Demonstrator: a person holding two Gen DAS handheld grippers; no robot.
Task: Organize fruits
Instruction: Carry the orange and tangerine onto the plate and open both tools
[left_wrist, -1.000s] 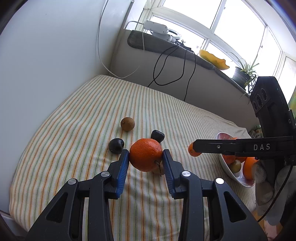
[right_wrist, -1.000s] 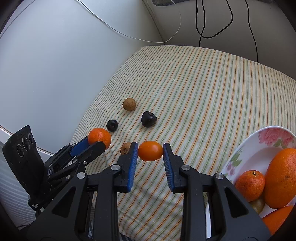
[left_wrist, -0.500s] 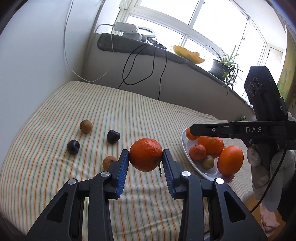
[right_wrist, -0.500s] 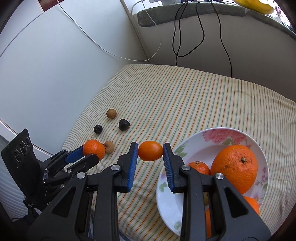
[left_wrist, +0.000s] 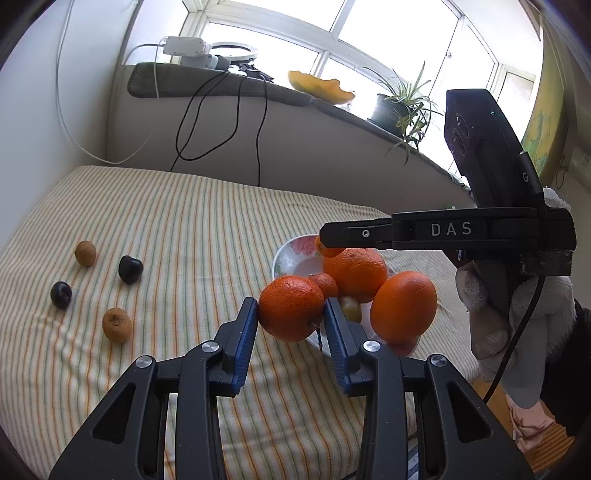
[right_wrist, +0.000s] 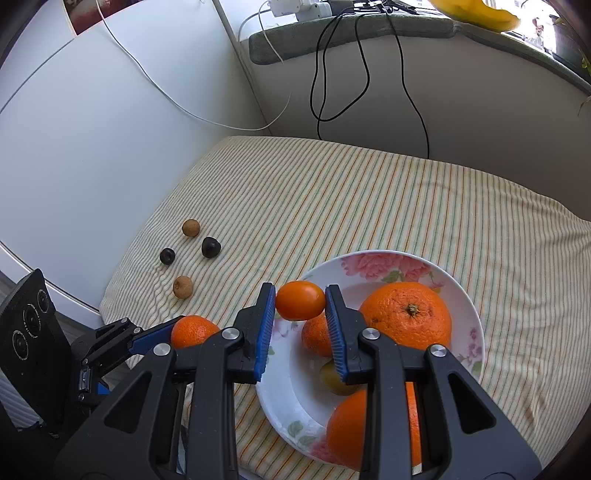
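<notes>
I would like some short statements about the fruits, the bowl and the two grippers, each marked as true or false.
1. The left gripper holds an orange fruit between its pads. True.
2. The right gripper is open and holds nothing. False: it is shut on a small smooth orange fruit.
3. The flowered bowl holds no fruit. False: several orange fruits lie in it, among them a large orange.
4. Four small fruits lie on the striped cloth outside the bowl: two dark and two brownish. True.
5. The small smooth orange fruit hangs above the bowl's rim. True.
6. A banana lies on the striped cloth beside the bowl. False: only the four small fruits lie there.
</notes>
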